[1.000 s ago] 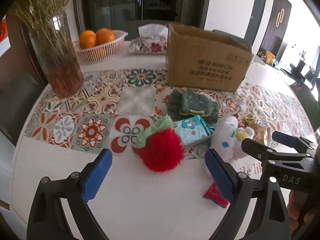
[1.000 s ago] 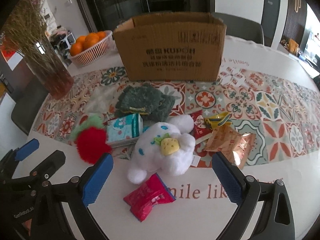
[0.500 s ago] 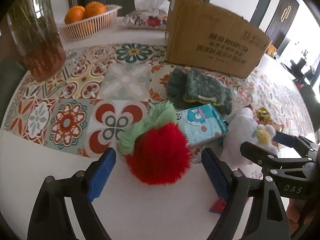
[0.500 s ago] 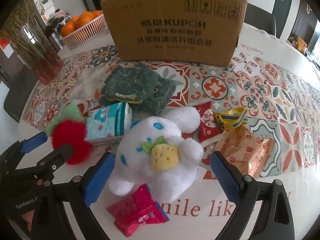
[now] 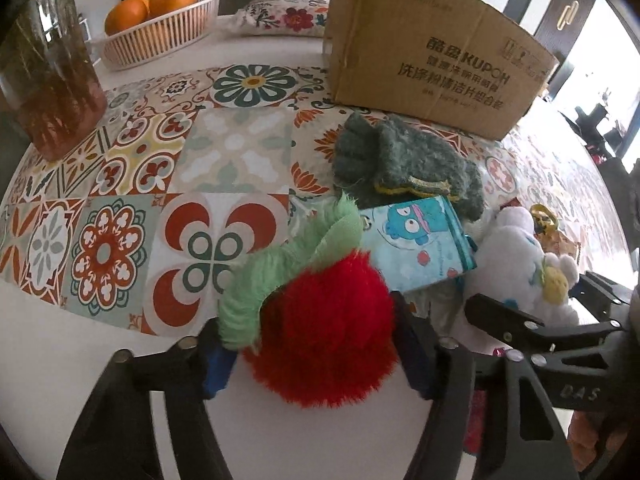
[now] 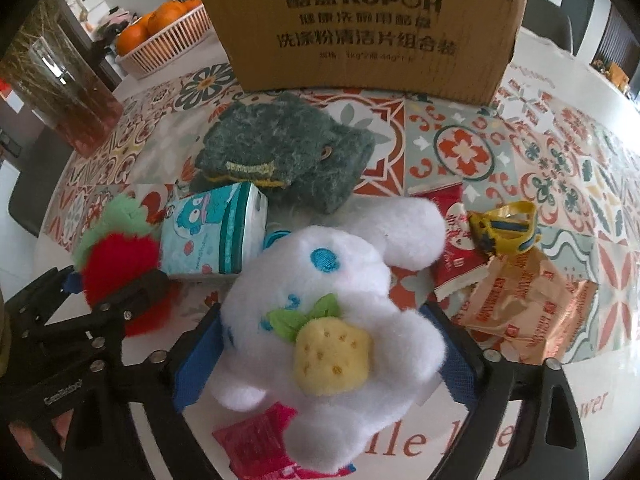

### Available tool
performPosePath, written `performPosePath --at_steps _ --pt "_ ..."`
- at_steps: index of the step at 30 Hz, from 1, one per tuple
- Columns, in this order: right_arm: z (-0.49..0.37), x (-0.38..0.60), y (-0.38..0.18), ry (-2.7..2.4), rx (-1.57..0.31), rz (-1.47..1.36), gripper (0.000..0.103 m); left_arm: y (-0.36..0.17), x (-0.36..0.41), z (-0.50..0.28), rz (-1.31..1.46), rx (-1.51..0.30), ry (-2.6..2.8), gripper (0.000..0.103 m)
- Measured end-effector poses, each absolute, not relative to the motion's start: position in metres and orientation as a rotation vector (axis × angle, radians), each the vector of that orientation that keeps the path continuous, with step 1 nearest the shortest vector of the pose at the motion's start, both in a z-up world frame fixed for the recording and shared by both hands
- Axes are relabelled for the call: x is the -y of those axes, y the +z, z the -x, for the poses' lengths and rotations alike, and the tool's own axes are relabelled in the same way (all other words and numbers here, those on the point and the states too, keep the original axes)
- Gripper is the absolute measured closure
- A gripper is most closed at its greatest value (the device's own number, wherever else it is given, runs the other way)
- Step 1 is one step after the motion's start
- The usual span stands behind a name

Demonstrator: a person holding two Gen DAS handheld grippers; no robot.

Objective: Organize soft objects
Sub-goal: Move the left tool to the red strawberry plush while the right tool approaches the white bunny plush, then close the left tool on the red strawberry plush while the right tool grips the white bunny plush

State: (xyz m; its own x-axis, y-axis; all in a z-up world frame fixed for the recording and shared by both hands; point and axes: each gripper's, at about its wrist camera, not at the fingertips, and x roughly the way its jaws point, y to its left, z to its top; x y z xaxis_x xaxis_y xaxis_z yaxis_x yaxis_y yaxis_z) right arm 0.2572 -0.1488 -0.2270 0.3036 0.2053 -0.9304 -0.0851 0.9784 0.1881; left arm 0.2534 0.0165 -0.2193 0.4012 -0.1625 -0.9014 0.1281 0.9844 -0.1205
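Everything is placed relative to the cardboard box [image 6: 360, 28], which stands at the far side of the table [image 5: 120, 360].

Far to the left of the box, a glass vase [image 5: 44, 80] and a basket of oranges [image 5: 160, 32] are seen. In front of the box and to its left, the red strawberry plush [image 5: 328, 332] is enclosed by the left gripper [image 5: 312, 356]. Its jaws have just been closing, and the blue pads are seen pressed into the red fur on both sides.

Directly in front of the box, a dark green plush [image 6: 288, 152] is laid, and a blue cartoon pouch [image 6: 216, 236] touches it.

Nearer still, the white plush dog [image 6: 332, 320] is straddled by the right gripper [image 6: 324, 356]. Its jaws have just been closing too; the pads are seen against the white fur, but a firm grip cannot be told.

To the right of the dog, snack packets [image 6: 528, 312] are scattered.
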Motion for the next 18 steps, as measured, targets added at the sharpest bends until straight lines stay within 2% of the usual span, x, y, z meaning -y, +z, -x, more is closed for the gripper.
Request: performPosePath --at_steps 1,3,7,18 --pt "-0.257 0.148 -0.229 0.199 -1.254 -0.119 0.014 -0.22 -0.016 -0.253 0.027 -1.148 -0.183 0.049" --pt "-0.257 0.145 -0.23 0.198 -1.255 -0.111 0.022 -0.223 -0.018 -0.253 0.035 -1.156 -0.195 0.053" --pt "-0.255 0.142 -0.23 0.201 -1.249 -0.107 0.025 -0.224 -0.019 -0.255 0.045 -1.151 -0.198 0.062" --pt "-0.243 0.146 -0.218 0.195 -1.226 -0.13 0.03 -0.206 -0.02 -0.239 0.036 -1.096 -0.189 0.066"
